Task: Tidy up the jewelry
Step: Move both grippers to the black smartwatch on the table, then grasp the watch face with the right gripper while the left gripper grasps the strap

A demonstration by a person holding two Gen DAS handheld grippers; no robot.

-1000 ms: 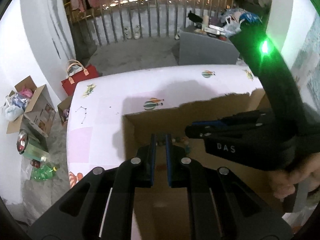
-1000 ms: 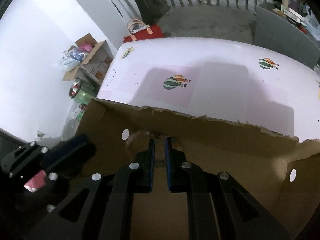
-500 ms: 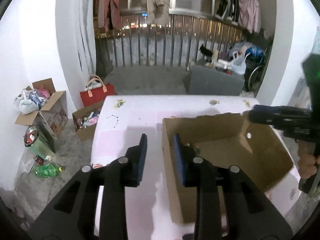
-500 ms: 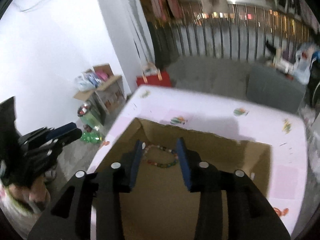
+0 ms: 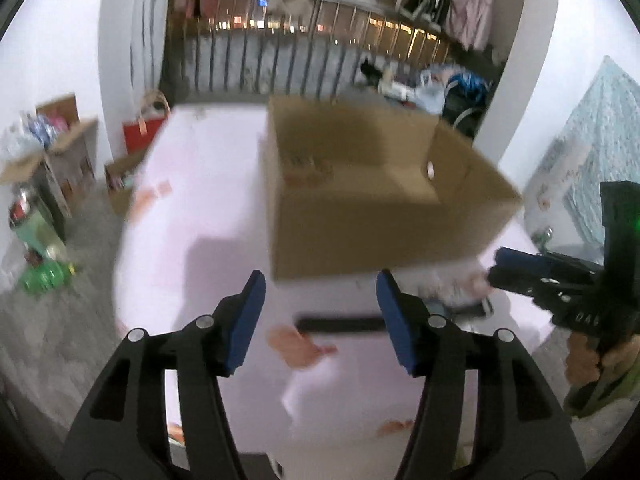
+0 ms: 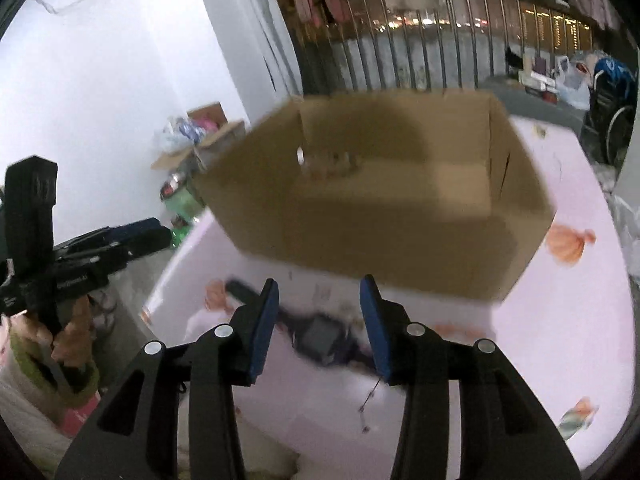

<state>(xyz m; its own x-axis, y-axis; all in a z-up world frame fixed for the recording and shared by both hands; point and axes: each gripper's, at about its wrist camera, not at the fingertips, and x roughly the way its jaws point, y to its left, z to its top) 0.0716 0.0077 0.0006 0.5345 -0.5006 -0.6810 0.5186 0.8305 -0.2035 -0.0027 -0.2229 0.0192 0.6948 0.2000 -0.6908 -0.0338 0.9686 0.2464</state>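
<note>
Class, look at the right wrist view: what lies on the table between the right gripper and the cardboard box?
In the right wrist view, a dark blurred watch-like object lies on the pink table between the opening, empty right gripper and the cardboard box.

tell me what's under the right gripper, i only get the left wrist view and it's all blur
observer: the right wrist view shows a dark, watch-like item lying on the table, framed between the right gripper's fingers. It is too blurred to name for sure.
operator: is it gripping it
observer: no, the fingers are apart and opening, and they do not touch it.
operator: anything else loose there
observer: a thin chain lies on the table nearer the camera, outside the cardboard box.
</note>
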